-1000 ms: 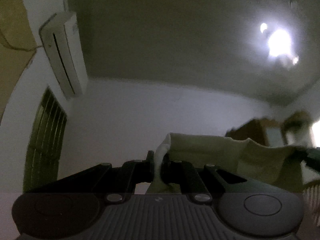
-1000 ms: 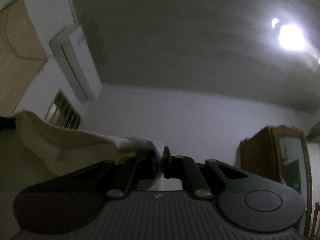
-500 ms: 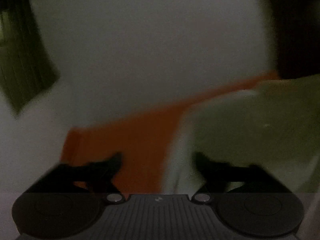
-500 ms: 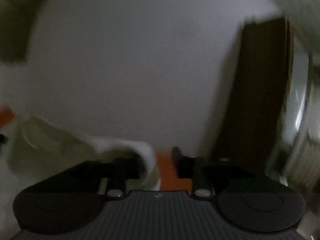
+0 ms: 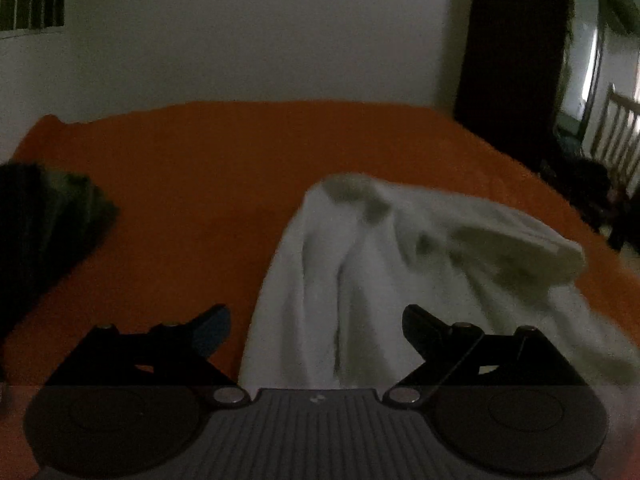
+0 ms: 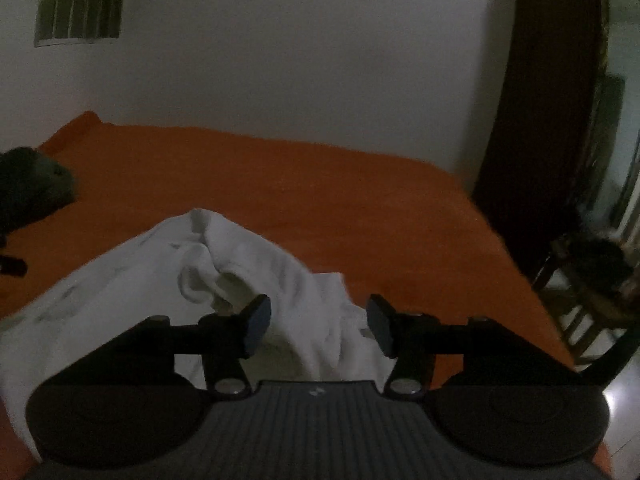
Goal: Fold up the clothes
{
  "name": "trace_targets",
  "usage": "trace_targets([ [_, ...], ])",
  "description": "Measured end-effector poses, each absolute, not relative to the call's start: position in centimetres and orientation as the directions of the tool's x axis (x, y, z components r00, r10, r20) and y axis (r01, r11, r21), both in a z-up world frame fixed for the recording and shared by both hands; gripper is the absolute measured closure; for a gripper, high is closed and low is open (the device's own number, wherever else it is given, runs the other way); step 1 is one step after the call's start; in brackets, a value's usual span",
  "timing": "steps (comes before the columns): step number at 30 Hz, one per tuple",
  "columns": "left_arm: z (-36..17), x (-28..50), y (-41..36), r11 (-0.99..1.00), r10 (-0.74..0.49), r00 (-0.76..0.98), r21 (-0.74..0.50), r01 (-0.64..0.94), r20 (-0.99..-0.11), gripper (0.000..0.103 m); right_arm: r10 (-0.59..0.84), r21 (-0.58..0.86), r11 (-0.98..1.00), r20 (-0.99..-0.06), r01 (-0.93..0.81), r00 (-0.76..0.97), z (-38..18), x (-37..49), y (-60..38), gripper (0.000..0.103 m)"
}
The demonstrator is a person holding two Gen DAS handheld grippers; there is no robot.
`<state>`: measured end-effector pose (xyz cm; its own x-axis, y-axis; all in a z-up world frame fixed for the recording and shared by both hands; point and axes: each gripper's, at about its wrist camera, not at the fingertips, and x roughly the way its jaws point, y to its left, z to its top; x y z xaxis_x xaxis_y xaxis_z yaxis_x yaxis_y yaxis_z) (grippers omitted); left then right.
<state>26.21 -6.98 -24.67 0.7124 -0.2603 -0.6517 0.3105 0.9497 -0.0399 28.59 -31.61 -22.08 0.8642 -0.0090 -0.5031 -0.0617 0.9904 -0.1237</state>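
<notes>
A white garment (image 5: 404,264) lies crumpled on the orange bed sheet (image 5: 208,168). My left gripper (image 5: 316,324) is just above its near edge, jaws wide and still opening; cloth shows between the fingers but neither pad presses on it. In the right wrist view the same white garment (image 6: 168,280) spreads to the left. My right gripper (image 6: 318,326) is over its right end with the jaws opening, cloth lying loose in the gap and free of the pads.
A dark garment (image 5: 44,224) sits at the left of the bed, also visible as a dark heap (image 6: 32,188). A dark wooden wardrobe (image 6: 552,120) stands at the right, with a chair (image 6: 592,292) beside the bed. A white wall (image 5: 260,32) is behind.
Both grippers swung down from facing the ceiling to facing the bed. Both had the white garment pinched; both have let go, and it has dropped onto the orange sheet.
</notes>
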Motion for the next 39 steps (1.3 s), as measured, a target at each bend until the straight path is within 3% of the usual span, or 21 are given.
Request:
trace_targets([
  [2,-25.0,25.9,-6.2,0.947,-0.252,0.699,-0.021,0.321,-0.669,0.013,-0.027,-0.137,0.989,-0.516,-0.051,0.856,-23.4,26.6,-31.8,0.044],
  [8,-25.3,24.4,-3.8,0.941,-0.244,0.646,-0.015,0.338,-0.723,0.017,0.076,0.039,0.997,-0.649,-0.067,0.757,-28.8,20.2,-33.6,0.044],
  [16,-25.2,16.2,-5.7,0.9,-0.308,0.634,0.0,0.437,-0.709,0.017,-0.053,-0.029,0.998,-0.76,0.047,0.648,-31.6,15.3,-36.3,0.047],
  [21,-27.4,12.7,-8.5,0.847,-0.349,0.625,0.05,0.529,-0.699,0.017,-0.002,0.027,0.999,-0.75,0.034,0.661,-31.2,12.4,-35.5,0.046],
  [24,-28.8,11.9,-10.3,0.805,-0.357,0.623,0.109,0.584,-0.696,0.017,0.106,0.084,0.994,-0.723,-0.065,0.683,-30.7,11.3,-32.9,0.046],
  [28,-29.1,12.5,-11.2,0.808,-0.362,0.616,0.094,0.582,-0.699,0.017,0.164,0.086,0.985,-0.711,-0.147,0.683,-32.1,13.1,-30.1,0.045],
  [29,-29.2,12.7,-11.4,0.81,-0.363,0.615,0.089,0.58,-0.7,0.017,0.153,0.081,0.987,-0.729,-0.138,0.667,-32.6,13.8,-29.8,0.051],
  [30,-29.3,13.0,-11.5,0.815,-0.357,0.619,0.09,0.572,-0.7,0.017,0.156,0.089,0.987,-0.747,-0.135,0.647,-33.0,14.9,-29.7,0.064],
  [31,-29.4,13.3,-11.6,0.822,-0.348,0.625,0.093,0.562,-0.699,0.017,0.17,0.107,0.985,-0.756,-0.136,0.632,-32.8,15.8,-29.9,0.094],
  [35,-28.7,14.5,-10.4,0.862,-0.276,0.679,0.138,0.489,-0.68,0.017,0.208,0.154,0.978,-0.654,-0.142,0.727,-26.6,20.4,-33.0,0.094],
  [39,-28.2,15.7,-7.8,0.887,-0.219,0.712,0.169,0.431,-0.667,0.014,0.003,-0.014,1.0,-0.498,-0.012,0.867,-18.1,28.5,-40.0,0.094],
])
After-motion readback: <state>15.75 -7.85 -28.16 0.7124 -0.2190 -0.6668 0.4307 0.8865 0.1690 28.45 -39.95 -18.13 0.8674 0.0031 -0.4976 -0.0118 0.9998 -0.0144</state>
